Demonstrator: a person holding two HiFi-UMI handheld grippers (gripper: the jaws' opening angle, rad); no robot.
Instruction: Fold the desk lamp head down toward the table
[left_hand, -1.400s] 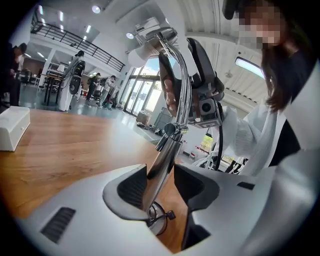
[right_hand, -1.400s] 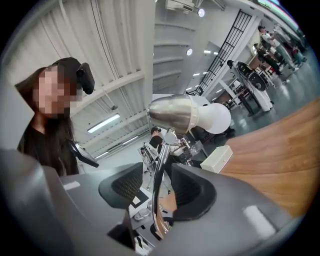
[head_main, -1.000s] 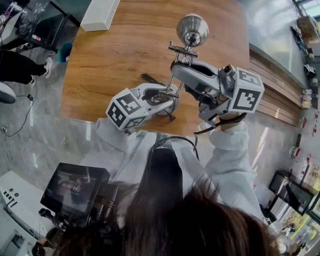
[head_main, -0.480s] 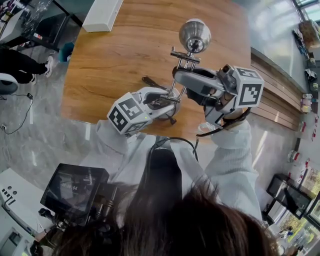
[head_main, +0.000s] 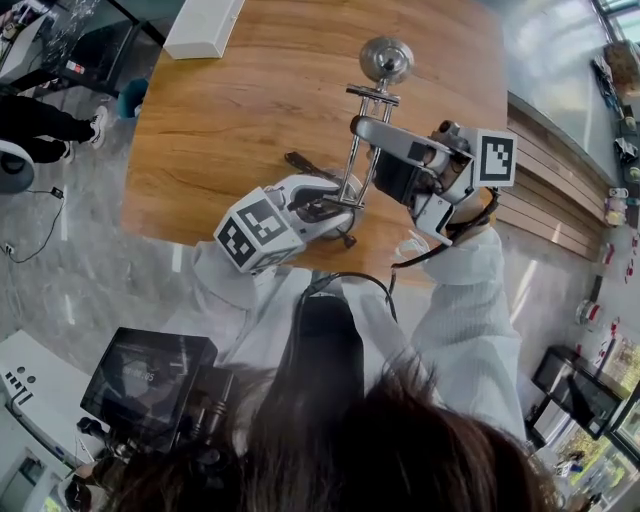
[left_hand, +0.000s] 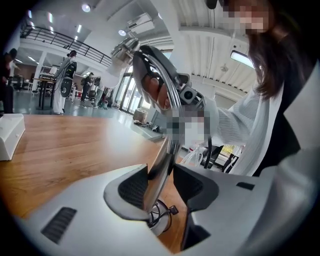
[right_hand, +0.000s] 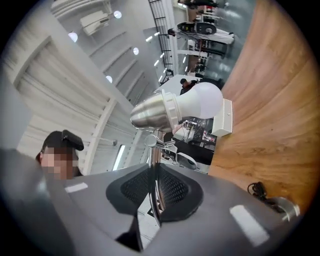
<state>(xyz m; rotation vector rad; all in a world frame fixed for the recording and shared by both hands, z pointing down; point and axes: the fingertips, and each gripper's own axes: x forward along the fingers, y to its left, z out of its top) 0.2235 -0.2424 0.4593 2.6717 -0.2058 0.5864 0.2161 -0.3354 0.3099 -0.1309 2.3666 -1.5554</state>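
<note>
A chrome desk lamp stands on the wooden table (head_main: 230, 110). Its head (head_main: 386, 60) is at the top, with twin arm rods (head_main: 355, 150) running down to the base (head_main: 338, 222). My left gripper (head_main: 335, 200) is shut on the lower arm just above the base; in the left gripper view (left_hand: 159, 177) the chrome arm sits between the pads. My right gripper (head_main: 365, 130) is shut on the upper rods below the head. The right gripper view (right_hand: 152, 187) shows the thin rods pinched between the pads, with the shade and white bulb (right_hand: 175, 110) beyond.
A white box (head_main: 205, 28) lies at the table's far left corner. The lamp's black cable (head_main: 300, 162) trails on the wood to the left of the base. The table's near edge runs just below the grippers. Wooden steps (head_main: 550, 200) lie to the right, and a monitor (head_main: 150, 375) at lower left.
My right gripper has rolled about its own axis and sunk a little with the upper rods. The lamp head now looks smaller, further from the camera. The left gripper has stayed put.
</note>
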